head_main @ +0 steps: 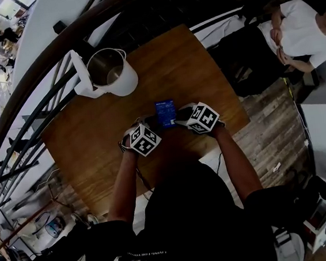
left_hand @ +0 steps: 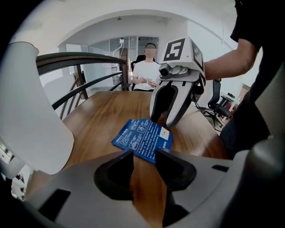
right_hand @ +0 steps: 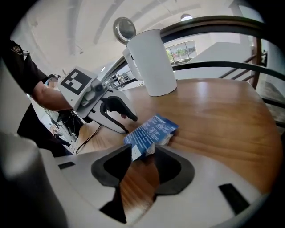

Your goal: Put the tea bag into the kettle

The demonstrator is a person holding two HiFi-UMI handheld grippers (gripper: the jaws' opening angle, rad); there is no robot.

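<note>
Table (head_main: pixel 179 61): wood, open white kettle (head_main: pixel 112 74) far left.
Left gripper (left_hand: pixel 144 156): we tilt it down, jaws apart, empty.
Tea bag (head_main: pixel 165 113): blue packet flat between our grippers.
Right gripper (right_hand: pixel 143 156): tilted down, jaws wide, packet edge unpinched.

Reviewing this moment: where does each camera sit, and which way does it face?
Head view: on the person's head, facing steeply down at the table, kettle and tea bag; both forearms, the left gripper and the right gripper show.
Left gripper view: on the left gripper, looking along its open jaws over the tea bag at the right gripper; the right forearm shows.
Right gripper view: on the right gripper, facing the kettle and left gripper; the left forearm shows.
Shared: all three show the tea bag.
</note>
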